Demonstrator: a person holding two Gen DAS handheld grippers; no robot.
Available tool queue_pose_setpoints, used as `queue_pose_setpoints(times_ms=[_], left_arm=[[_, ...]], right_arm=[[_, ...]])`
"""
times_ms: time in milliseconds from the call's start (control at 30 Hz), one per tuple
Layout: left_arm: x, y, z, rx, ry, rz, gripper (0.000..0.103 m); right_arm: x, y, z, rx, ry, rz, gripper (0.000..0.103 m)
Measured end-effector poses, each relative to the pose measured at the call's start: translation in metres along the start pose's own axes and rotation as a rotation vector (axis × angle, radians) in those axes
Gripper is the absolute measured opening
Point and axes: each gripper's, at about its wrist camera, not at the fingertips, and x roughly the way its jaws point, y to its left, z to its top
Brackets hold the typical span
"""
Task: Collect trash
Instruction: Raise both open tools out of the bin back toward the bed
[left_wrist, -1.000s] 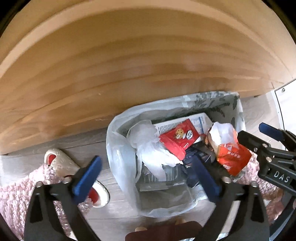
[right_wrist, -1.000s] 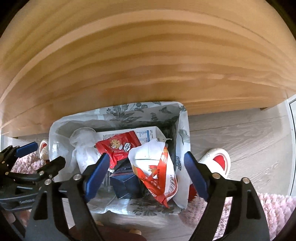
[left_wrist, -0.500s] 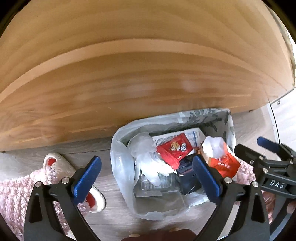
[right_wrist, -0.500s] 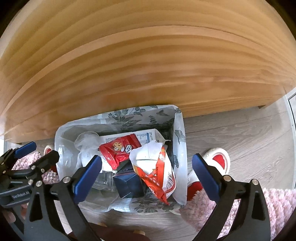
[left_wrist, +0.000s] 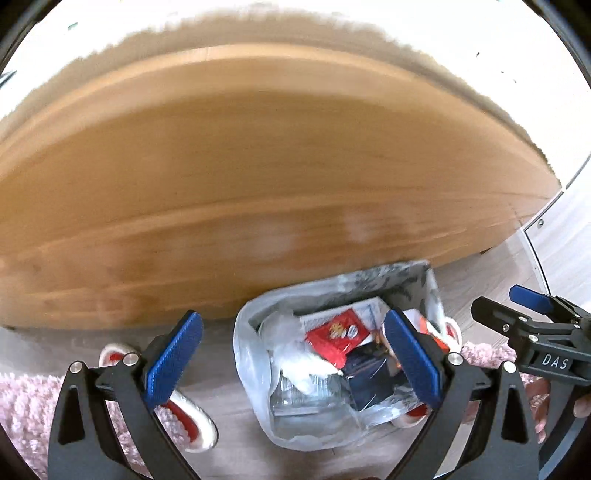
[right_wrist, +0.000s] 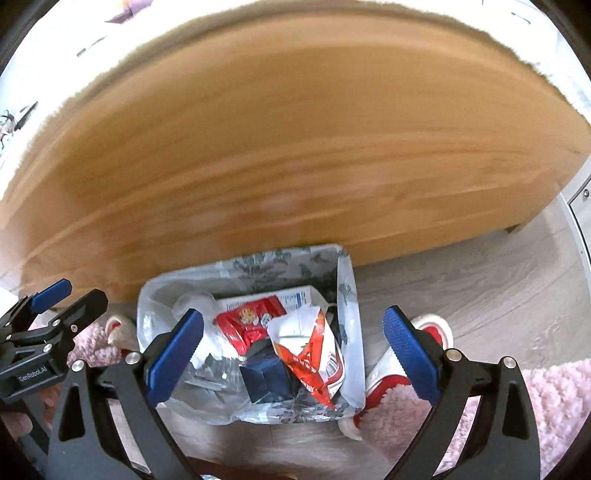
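Both views smeared by motion blur, worst across the wooden bed frame (left_wrist: 258, 192) that fills the upper half; its top edge burns out into white glare. Bin contents only partly legible: the left gripper's (left_wrist: 293, 360) right finger covers the white-and-orange snack bag in the left wrist view, and print on the wrappers cannot be read. The lined trash bin (right_wrist: 347, 295) stands on the grey floor (right_wrist: 480, 288) against the bed frame, packed with a red cookie packet (right_wrist: 251, 323), a white-and-orange snack bag (right_wrist: 314, 354), a dark blue carton (right_wrist: 267, 378), and crumpled clear plastic (left_wrist: 291, 347). Left gripper hangs above the bin, jaws spread wide, nothing between the pads. Right gripper (right_wrist: 293, 360) likewise spread wide and empty, the snack bag lying below and between its fingers, untouched. Red-and-white slippers (right_wrist: 424, 336) flank the bin, partly hidden behind fingers, on a pink shaggy rug (right_wrist: 546, 406) cut off by the frame edge.
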Motion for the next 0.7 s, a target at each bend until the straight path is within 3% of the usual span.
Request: queue_pose_setpoints(times_ms=[433,700], left_arm=[[-0.058,-0.017,0.010,0.079,-0.214,-0.031,0.096],[-0.087,-0.005,0.018,0.043,-0.301,-0.063,0.096]], right_arm=[[-0.046,0.000,0.003,-0.020,-0.209,-0.017,0.094],[-0.074,0.003,0.009,-0.049,-0.352,-0.030,0.094]])
